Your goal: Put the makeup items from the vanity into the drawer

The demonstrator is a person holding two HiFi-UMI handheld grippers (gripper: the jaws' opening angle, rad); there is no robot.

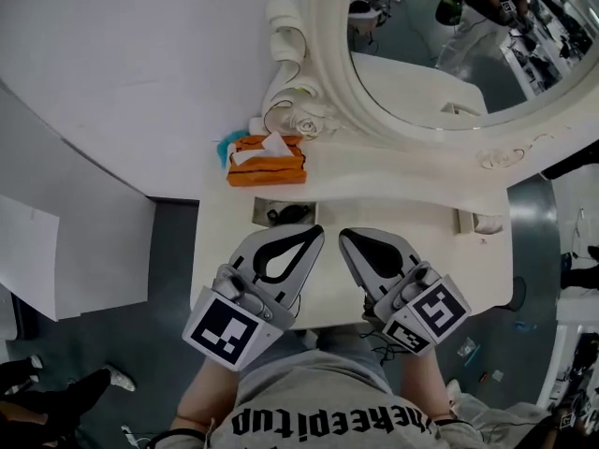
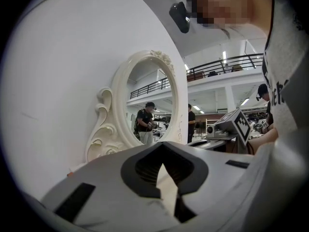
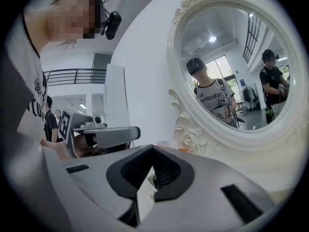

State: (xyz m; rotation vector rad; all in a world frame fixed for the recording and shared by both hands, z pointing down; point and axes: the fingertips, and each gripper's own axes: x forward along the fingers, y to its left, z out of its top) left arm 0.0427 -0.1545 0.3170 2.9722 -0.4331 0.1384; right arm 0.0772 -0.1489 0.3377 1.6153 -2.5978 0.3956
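Clutter on the white vanity tabletop [image 1: 412, 218] sits toward its back edge. A small dark item [image 1: 286, 215] lies in a shallow rectangular recess just in front of an orange tissue pack [image 1: 267, 164]. The pack rests by the carved foot of the cream oval mirror [image 1: 426, 54]. The grey left gripper [image 1: 314, 232], carrying its black-and-white marker cube, hovers over the tabletop with its tip close to the small dark item but apart from it. Its own view shows the jaws brought together at the tips, with nothing caught between them and only bare ribbed pads in the hollow behind. The grey right gripper [image 1: 344, 238] hangs just beside it, the tips of the two tools near each other, and its jaws are likewise pressed closed on nothing. Both gripper views look across at the mirror and the plain white wall. Which part of the vanity is the drawer cannot be told.
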